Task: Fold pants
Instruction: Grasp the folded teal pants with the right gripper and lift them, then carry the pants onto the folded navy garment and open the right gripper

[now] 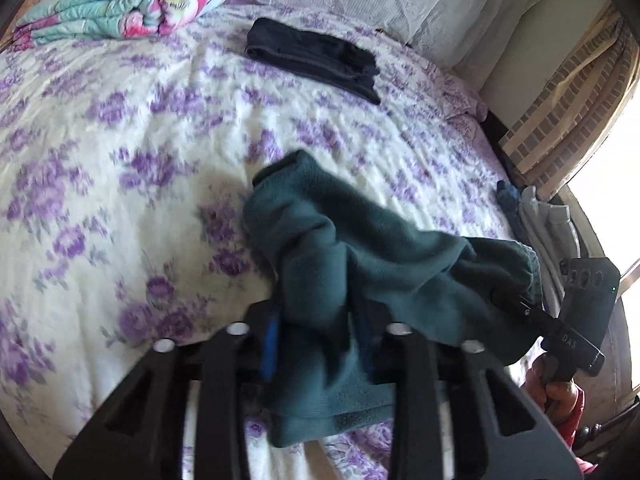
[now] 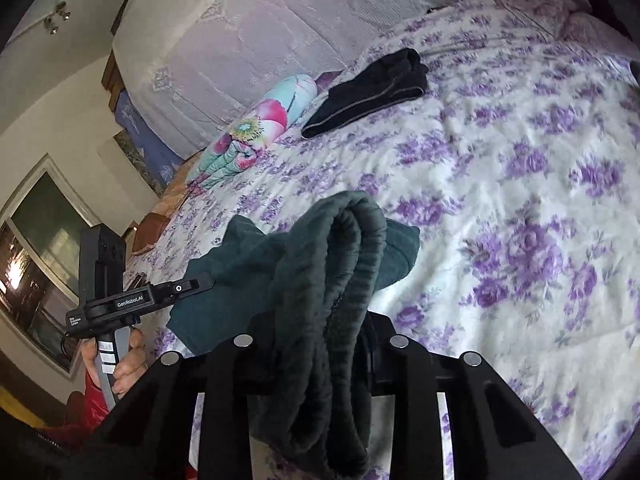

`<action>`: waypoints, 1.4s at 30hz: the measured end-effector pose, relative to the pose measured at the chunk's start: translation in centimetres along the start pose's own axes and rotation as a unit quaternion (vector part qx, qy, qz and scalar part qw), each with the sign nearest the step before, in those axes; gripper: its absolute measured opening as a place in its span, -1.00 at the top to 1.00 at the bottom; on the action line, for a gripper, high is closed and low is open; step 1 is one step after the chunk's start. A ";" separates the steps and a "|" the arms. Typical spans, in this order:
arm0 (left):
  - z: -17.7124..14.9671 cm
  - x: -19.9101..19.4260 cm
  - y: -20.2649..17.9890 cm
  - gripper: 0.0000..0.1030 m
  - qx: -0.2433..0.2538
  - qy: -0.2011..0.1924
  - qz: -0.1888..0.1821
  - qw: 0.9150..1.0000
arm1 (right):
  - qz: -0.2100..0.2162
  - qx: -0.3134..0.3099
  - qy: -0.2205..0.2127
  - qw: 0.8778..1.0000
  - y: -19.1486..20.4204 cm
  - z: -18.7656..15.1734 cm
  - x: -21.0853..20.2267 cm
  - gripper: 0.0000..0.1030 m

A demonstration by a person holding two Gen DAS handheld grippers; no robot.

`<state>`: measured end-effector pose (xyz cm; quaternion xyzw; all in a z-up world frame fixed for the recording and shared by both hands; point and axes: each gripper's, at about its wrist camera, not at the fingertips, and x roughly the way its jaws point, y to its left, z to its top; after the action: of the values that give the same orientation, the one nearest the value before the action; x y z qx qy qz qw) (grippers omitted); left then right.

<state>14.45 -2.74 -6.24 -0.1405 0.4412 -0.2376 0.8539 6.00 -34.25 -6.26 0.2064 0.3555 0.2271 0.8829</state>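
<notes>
Pants (image 1: 360, 264), teal fleece, bunched and hanging between both hand-held grippers above the bed (image 1: 120, 160). Left hand-held gripper (image 1: 320, 344) clamped narrow on one fabric fold, cloth draping down past the fingers. Right hand-held gripper (image 2: 320, 344) clamped on the ribbed waistband end, which loops up and droops below. Each gripper's handle is held by a hand (image 2: 128, 364). Farther out on the purple-flowered bedspread: a folded dark garment (image 1: 312, 58), a rolled floral quilt (image 1: 128, 4) near the headboard, well apart from the pants.
</notes>
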 end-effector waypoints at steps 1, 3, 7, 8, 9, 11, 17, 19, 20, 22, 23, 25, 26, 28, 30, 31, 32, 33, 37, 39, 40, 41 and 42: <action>0.5 -0.3 0.0 0.58 0.000 -0.002 -0.010 1.000 | 0.003 -0.007 0.000 1.000 0.2 0.7 -0.1 0.43; 2.0 -0.7 -0.2 0.62 -0.004 -0.006 -0.023 1.000 | 0.007 -0.019 0.000 1.000 0.5 2.8 -0.1 0.43; 6.5 -0.3 -1.0 0.64 0.022 -0.022 -0.006 1.000 | 0.015 -0.026 0.004 1.000 0.1 9.0 1.7 0.43; 8.9 0.0 -1.4 0.64 0.034 -0.034 0.009 0.999 | 0.014 -0.027 0.001 1.000 0.0 10.7 2.4 0.43; 10.4 0.4 -1.6 0.64 0.040 -0.040 0.016 0.998 | 0.014 -0.028 -0.001 1.000 -0.3 12.9 3.4 0.43; 14.9 1.4 -1.9 0.64 0.049 -0.055 0.034 0.997 | 0.011 -0.027 -0.009 1.000 -1.0 17.2 5.6 0.43; 30.4 5.7 -2.5 0.64 0.059 -0.119 0.096 0.986 | -0.003 -0.028 -0.061 0.998 -3.0 31.6 13.0 0.44; 34.1 7.8 -1.6 0.57 0.043 -0.126 0.104 0.986 | 0.001 -0.011 -0.064 0.998 -4.6 35.3 16.0 0.41; 36.1 10.1 -0.8 0.34 0.035 -0.117 0.118 0.985 | -0.003 0.003 -0.059 0.998 -6.1 36.8 18.1 0.30; 37.8 13.8 1.0 -0.25 0.017 -0.108 0.150 0.983 | -0.036 0.029 -0.028 0.999 -9.6 38.0 22.6 -0.43; 38.1 16.4 2.8 -0.37 -0.002 -0.099 0.181 0.978 | -0.083 0.047 -0.017 0.995 -11.9 37.8 24.8 -0.44; 37.1 19.9 5.4 -0.37 -0.034 -0.073 0.208 0.975 | -0.129 0.076 -0.054 0.987 -15.4 35.9 25.7 -0.47; 35.7 21.8 7.2 -0.37 -0.058 -0.053 0.197 0.977 | -0.095 0.088 -0.088 0.988 -16.2 34.6 25.0 -0.47; 33.8 23.2 8.8 -0.43 -0.073 -0.050 0.175 0.981 | -0.086 0.103 -0.133 0.982 -16.9 32.7 23.7 -0.54; 33.1 23.0 8.9 -0.47 -0.076 -0.078 0.179 0.978 | -0.124 0.024 -0.127 0.984 -14.1 33.8 23.1 -0.53; 33.6 22.7 8.3 -0.40 -0.069 -0.075 0.186 0.977 | -0.161 -0.028 -0.161 0.973 -11.9 33.9 22.2 -0.53; 34.0 21.7 7.2 -0.40 -0.049 -0.097 0.183 0.977 | -0.186 -0.065 -0.185 0.963 -10.3 33.8 21.9 -0.54; 33.9 20.7 6.2 -0.42 -0.037 -0.122 0.188 0.974 | -0.209 -0.104 -0.198 0.952 -8.6 33.6 21.8 -0.64; 34.4 20.4 3.0 -0.90 0.038 -0.153 0.269 0.950 | -0.283 -0.155 -0.125 0.938 -8.1 33.6 25.8 -0.79; 34.3 23.7 3.7 -0.90 0.062 -0.093 0.291 0.950 | -0.291 -0.132 -0.070 0.945 -11.1 33.3 28.2 -0.87; 33.7 25.4 4.5 -0.92 0.064 -0.075 0.303 0.948 | -0.267 -0.107 -0.057 0.956 -11.9 33.9 28.0 -0.88; 33.2 25.5 5.0 -0.92 0.057 -0.080 0.298 0.950 | -0.245 -0.088 -0.065 0.963 -12.5 34.2 27.2 -0.88; 33.4 25.0 5.2 -0.92 0.049 -0.083 0.288 0.953 | -0.243 -0.087 -0.074 0.963 -12.4 34.3 27.0 -0.88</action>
<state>55.73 -10.55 -6.66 0.0151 0.3783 0.0093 0.9255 51.27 -36.49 -4.52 0.0528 0.3079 0.0202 0.9497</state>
